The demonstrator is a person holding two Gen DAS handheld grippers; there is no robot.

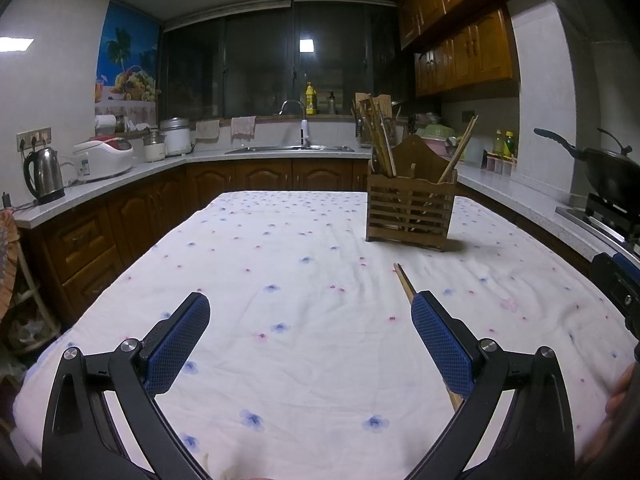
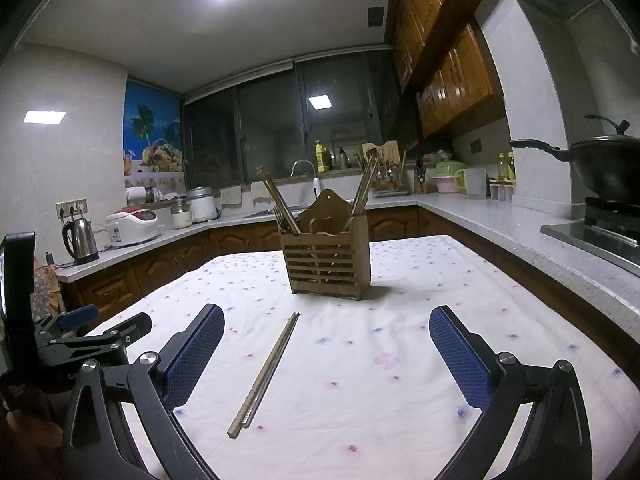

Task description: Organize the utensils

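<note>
A pair of chopsticks (image 2: 266,372) lies on the white flowered tablecloth (image 2: 360,400), between my right gripper's open fingers. In the left wrist view the chopsticks (image 1: 403,280) run under my left gripper's right finger. A wooden slatted utensil holder (image 2: 326,258) stands upright further back with several chopsticks leaning in it; it also shows in the left wrist view (image 1: 410,208). My left gripper (image 1: 310,312) is open and empty above the cloth. My right gripper (image 2: 326,324) is open and empty. The left gripper's body (image 2: 76,340) shows at the right view's left edge.
Kitchen counters surround the table: a kettle (image 1: 44,174) and rice cooker (image 1: 104,158) at left, a sink (image 1: 290,148) at the back, a wok on the stove (image 1: 604,172) at right. Wooden cabinets (image 1: 460,28) hang above.
</note>
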